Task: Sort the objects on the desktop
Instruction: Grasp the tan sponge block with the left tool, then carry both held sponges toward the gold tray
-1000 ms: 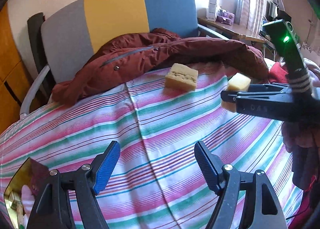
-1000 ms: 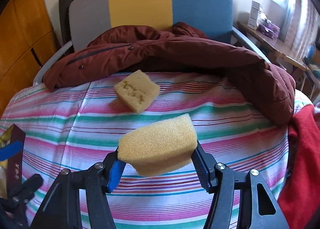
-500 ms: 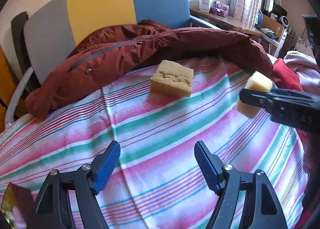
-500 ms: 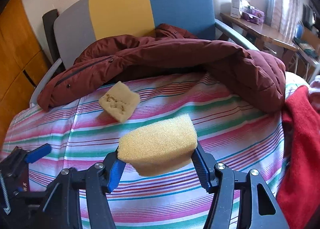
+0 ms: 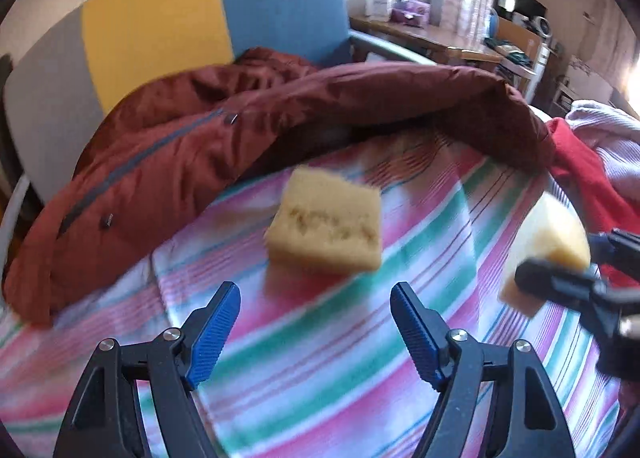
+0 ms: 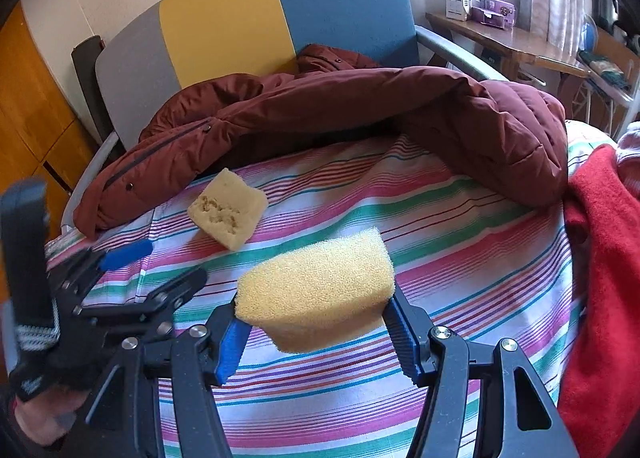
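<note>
Far on my left, a brown padded jacket (image 6: pixel 304 118) lies bunched along the far edge of the striped sheet (image 6: pixel 460 258), in front of a grey, yellow and blue headboard (image 6: pixel 240 14). My left hand-held gripper (image 5: pixel 316 332) hangs over the sheet with its blue pads apart; its jaws have just been opening wider and nothing sits between them. Just ahead of it, resting on the sheet near the jacket's hem, is the pitted yellow sponge (image 5: pixel 326 228), apart from both fingers. From my right camera, that same left hand-held gripper (image 6: pixel 160 270) shows at the left edge, its tips pointing toward the pitted sponge (image 6: pixel 228 210). Further right, my right hand-held gripper (image 6: pixel 316 332) is clamped on the smooth yellow sponge (image 6: pixel 316 286), both pads pressing its sides and holding it clear above the sheet. At the far right, a red cloth (image 6: pixel 600 258) is heaped on the bed beside the jacket's end
</note>
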`<state>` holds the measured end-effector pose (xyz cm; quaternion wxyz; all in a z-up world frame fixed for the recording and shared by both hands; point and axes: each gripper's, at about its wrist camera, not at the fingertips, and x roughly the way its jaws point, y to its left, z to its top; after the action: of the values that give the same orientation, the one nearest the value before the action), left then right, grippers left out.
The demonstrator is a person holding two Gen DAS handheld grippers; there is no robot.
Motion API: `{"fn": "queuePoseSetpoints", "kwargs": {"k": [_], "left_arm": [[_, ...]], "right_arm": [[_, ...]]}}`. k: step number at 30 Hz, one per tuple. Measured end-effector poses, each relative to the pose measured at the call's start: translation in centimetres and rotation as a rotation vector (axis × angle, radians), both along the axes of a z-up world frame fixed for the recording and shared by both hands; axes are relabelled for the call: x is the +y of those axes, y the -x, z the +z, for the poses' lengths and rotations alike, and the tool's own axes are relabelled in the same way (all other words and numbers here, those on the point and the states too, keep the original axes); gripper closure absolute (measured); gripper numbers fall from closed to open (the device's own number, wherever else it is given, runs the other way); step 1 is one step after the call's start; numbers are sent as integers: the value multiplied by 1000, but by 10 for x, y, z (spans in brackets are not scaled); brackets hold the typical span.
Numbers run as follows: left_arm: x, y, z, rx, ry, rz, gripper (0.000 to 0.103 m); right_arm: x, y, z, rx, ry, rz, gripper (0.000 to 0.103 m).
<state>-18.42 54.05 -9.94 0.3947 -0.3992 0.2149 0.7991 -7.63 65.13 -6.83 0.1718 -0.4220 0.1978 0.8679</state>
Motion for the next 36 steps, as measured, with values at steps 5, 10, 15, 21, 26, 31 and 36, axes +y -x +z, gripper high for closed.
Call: {"fn": "queuePoseSetpoints", "kwargs": {"k": [5, 10, 15, 21, 26, 31, 36], "left_arm": [[26, 8, 4, 45, 15, -53, 11], [48, 19, -12, 94, 112, -96, 11], [55, 29, -30, 50, 161, -92, 31], [40, 33, -29, -33, 98, -19, 36], [11, 23, -28, -53, 72, 88, 37], [-25, -7, -17, -19, 71, 174, 38], [-66, -39, -9, -60, 46, 238, 38]], "right_arm": [[3, 1, -2, -3, 10, -6, 40], [4, 0, -3, -6, 9, -5, 40], [2, 1, -6, -17, -15, -1, 40], [-4, 5, -9, -30, -30, 25, 40], [-12, 8, -11, -40, -21, 90, 40], [-23, 14, -21, -78, -5, 157, 40], [-37, 18, -27, -90, 5, 237, 40]]}}
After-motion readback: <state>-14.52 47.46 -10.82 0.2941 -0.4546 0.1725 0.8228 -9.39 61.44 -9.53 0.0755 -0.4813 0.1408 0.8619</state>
